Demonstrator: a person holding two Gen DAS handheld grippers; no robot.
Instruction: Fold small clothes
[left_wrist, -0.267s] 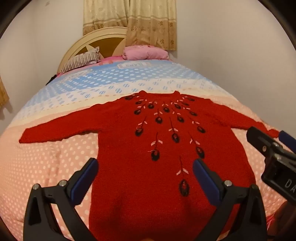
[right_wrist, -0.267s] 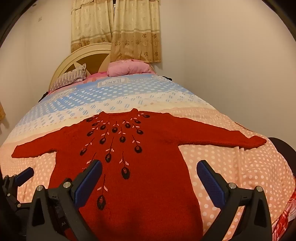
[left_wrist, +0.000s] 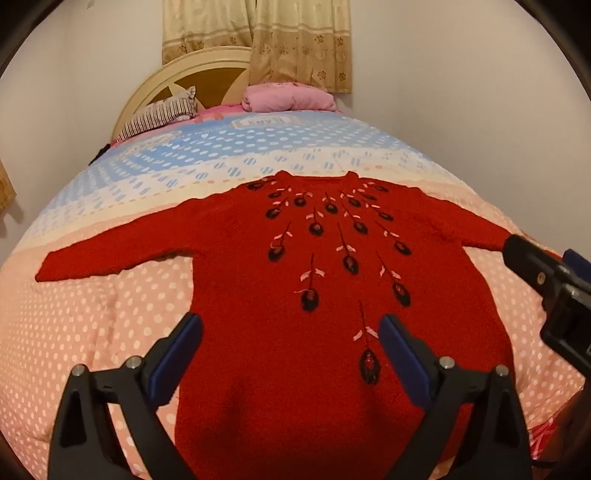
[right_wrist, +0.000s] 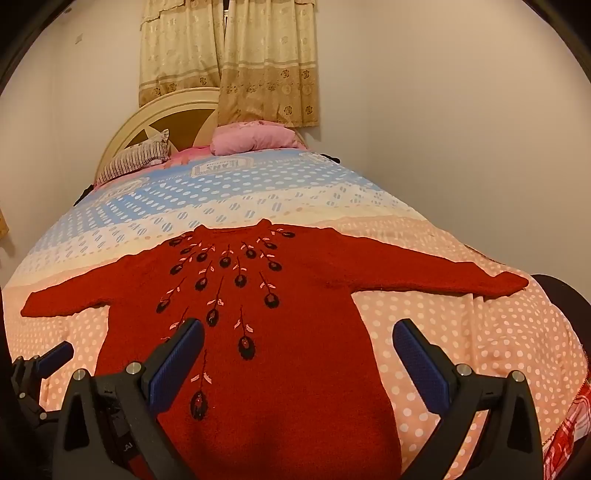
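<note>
Nothing is shifting since earlier — left gripper (left_wrist: 290, 354) and right gripper (right_wrist: 297, 356) are hanging wide apart, empty, over the unfolded red sweater (left_wrist: 332, 295) — folding is all remaining.

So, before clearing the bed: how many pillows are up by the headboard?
2: a striped pillow on the left, a pink pillow on the right. Others may be hidden behind them.

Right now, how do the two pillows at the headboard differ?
The striped pillow is dark-and-white striped; the pink pillow is plain pink. The striped pillow leans on the headboard left of centre; the pink pillow lies below the curtain. Both sit at the bed's far end.
</note>
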